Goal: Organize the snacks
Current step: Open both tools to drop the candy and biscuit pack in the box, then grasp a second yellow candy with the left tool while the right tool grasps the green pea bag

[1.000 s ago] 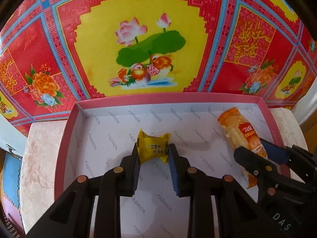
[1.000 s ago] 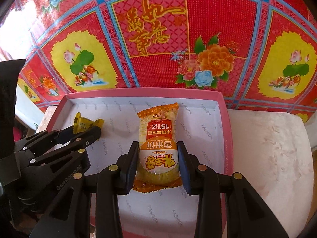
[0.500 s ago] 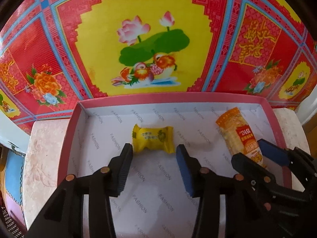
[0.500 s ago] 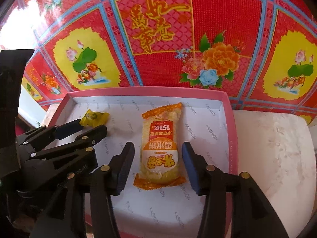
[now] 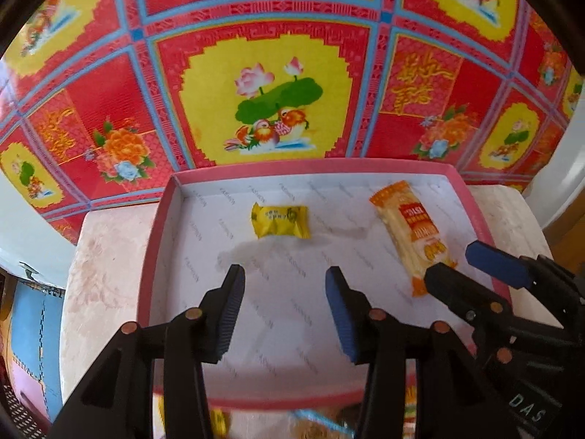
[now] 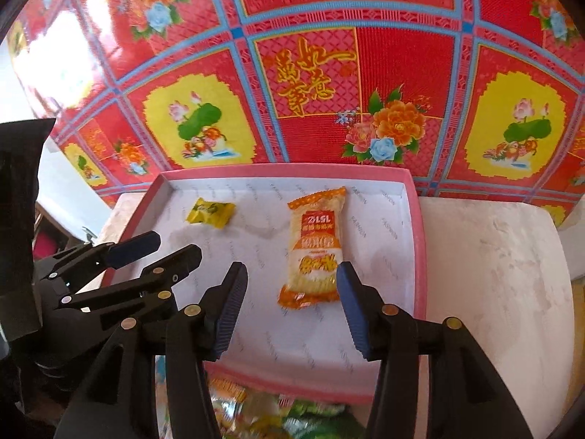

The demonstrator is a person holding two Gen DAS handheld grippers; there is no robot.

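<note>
A small yellow candy [image 5: 280, 220] and a long orange rice-cracker pack [image 5: 413, 234] lie apart on the white floor of a pink-rimmed tray [image 5: 157, 241]. My left gripper [image 5: 284, 274] hangs open above the tray, short of the candy, with nothing between its fingers. In the left wrist view my right gripper [image 5: 451, 259] is at the pack's near end. In the right wrist view the right gripper [image 6: 291, 270] is open, its pads clear of the cracker pack [image 6: 316, 245] lying below. The candy [image 6: 210, 212] and left gripper [image 6: 175, 243] show at left.
The tray [image 6: 418, 248] rests on a pale marbled top [image 6: 493, 274]. Behind it is a red, yellow and blue patterned sheet [image 6: 310, 73]. Several blurred snack packets [image 6: 256, 413] lie below the tray's near edge. A blue mat [image 5: 33, 322] is at far left.
Both grippers opened and let go: the candy and the cracker pack now lie free in the tray. Both grippers drew back and up from them.
</note>
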